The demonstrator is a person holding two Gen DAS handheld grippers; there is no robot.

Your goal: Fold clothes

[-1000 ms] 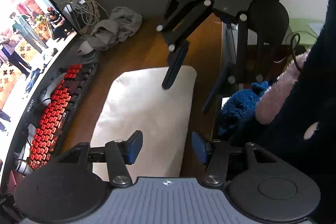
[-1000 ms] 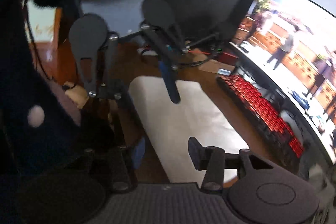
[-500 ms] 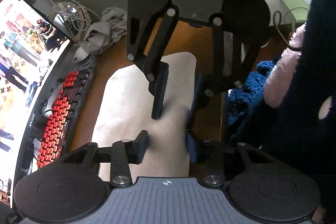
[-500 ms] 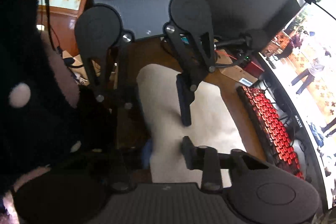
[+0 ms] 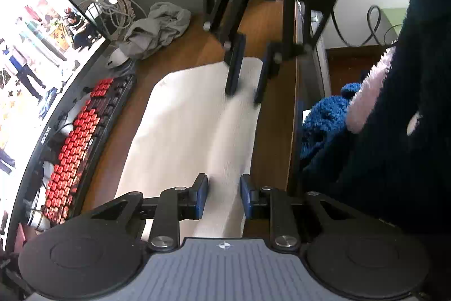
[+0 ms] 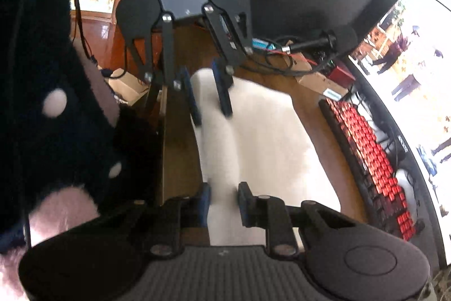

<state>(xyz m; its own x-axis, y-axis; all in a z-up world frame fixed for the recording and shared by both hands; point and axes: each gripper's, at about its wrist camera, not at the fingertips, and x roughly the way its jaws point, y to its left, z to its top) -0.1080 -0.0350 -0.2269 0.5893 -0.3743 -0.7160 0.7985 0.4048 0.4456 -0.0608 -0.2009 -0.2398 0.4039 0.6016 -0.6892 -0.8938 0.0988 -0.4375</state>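
Seen from the left wrist view, the surface is a brown wooden desk (image 5: pixel 270 131) with a white cloth (image 5: pixel 186 137) spread along its middle. A curved monitor (image 5: pixel 31 69) and a red-keyed keyboard (image 5: pixel 84 137) bound the cloth on one side, with only a thin strip of bare wood between keys and fabric. A crumpled grey garment (image 5: pixel 157 30) and a coil of cables (image 5: pixel 110 4) fill the far corner against the grey wall. On the other side the desk edge runs close beside the cloth, and past it lie blue fuzzy fabric (image 5: pixel 324 126) and a dark fleecy sleeve (image 5: pixel 408 103). The left gripper (image 5: pixel 224 196) straddles a raised ridge along the cloth's desk-edge side, its fingers set narrowly apart with fabric between them; whether the pads actually press it I cannot tell. The right gripper (image 5: pixel 243 92) meets the same ridge at the far end, likewise narrowly parted around it.

From the right wrist view, the cloth (image 6: pixel 270 137) lies flat toward the keyboard (image 6: pixel 372 154), with the ridge lifted near the desk (image 6: pixel 177 160) edge. The right gripper (image 6: pixel 224 202) brackets this ridge, grip unclear through blur. The left gripper (image 6: pixel 211 114) faces it at the far end. A cardboard box (image 6: pixel 321 83), cables and a microphone (image 6: pixel 324 43) crowd the far side beneath the monitor (image 6: pixel 408 61).
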